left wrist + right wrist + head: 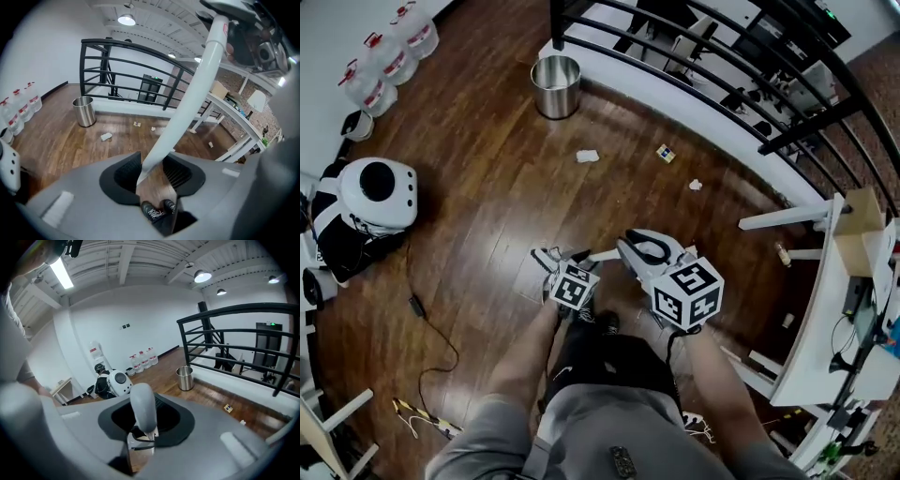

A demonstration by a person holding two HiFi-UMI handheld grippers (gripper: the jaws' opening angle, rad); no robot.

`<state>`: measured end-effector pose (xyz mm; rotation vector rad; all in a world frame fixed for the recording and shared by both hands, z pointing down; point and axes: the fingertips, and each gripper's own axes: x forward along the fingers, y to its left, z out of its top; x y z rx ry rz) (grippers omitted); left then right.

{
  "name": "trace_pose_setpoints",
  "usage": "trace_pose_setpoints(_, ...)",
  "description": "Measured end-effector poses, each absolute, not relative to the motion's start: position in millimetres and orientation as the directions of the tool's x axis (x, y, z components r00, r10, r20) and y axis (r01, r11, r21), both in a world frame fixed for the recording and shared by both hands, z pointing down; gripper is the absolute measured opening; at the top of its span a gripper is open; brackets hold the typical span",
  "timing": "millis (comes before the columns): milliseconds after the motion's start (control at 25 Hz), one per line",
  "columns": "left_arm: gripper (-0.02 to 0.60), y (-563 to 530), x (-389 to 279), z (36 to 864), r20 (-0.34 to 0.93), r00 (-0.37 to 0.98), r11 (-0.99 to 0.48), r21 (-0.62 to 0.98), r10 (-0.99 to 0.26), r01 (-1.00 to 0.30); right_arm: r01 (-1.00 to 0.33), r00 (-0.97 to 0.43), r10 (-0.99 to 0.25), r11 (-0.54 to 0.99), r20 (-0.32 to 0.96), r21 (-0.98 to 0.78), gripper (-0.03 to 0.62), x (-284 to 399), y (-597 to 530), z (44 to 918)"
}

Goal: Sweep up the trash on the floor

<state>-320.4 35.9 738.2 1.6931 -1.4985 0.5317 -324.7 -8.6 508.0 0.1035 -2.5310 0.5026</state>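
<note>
In the head view my left gripper (557,264) and right gripper (649,269) hang low over the wooden floor in front of the person. A white pole (187,108) runs between the left gripper's (153,172) jaws and slants up to the right. Floor shows between the pole and the right pad, so the jaws stand open around it. My right gripper (143,420) is shut on a rounded grey handle (143,408). Trash lies ahead: a crumpled white paper (587,157), a small coloured cube (666,153) and a white scrap (696,185).
A steel bin (557,86) stands by the black railing (703,70). Water bottles (389,52) and a round white device (375,192) sit at the left. A black cable (427,319) trails on the floor. A white desk (839,309) borders the right.
</note>
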Motion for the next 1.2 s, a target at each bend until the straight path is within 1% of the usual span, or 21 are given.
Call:
trace_pose_setpoints(240, 0.152, -45.3, -286.9, 741.0, 0.727, 0.298, -0.111, 0.294, -0.619, -0.949, -0.320, -0.830, -0.106, 0.895, 0.548, -0.312, 0.075, -282.2, -87.3, 511.8)
trace_pose_setpoints(400, 0.152, -105.4, -260.8, 742.7, 0.712, 0.335, -0.176, 0.291, -0.617, -0.941, -0.396, -0.825, -0.187, 0.865, 0.534, -0.309, 0.075, -250.5, -146.4, 512.6)
trace_pose_setpoints(640, 0.155, -188.8, -219.7, 732.4, 0.684, 0.395, -0.238, 0.316, -0.614, -0.918, -0.450, -0.817, -0.263, 0.847, 0.513, -0.283, 0.075, -211.6, -222.3, 501.2)
trace_pose_setpoints(920, 0.153, -278.8, -161.0, 727.9, 0.658, 0.448, -0.340, 0.295, -0.605, -0.893, -0.550, -0.776, -0.369, 0.792, 0.511, -0.263, 0.074, -148.1, -301.6, 494.4)
trace_pose_setpoints(1200, 0.152, -316.5, -119.0, 718.3, 0.662, 0.500, -0.435, 0.281, -0.558, -0.856, -0.606, -0.756, -0.430, 0.745, 0.493, -0.279, 0.075, -103.1, -339.0, 487.2)
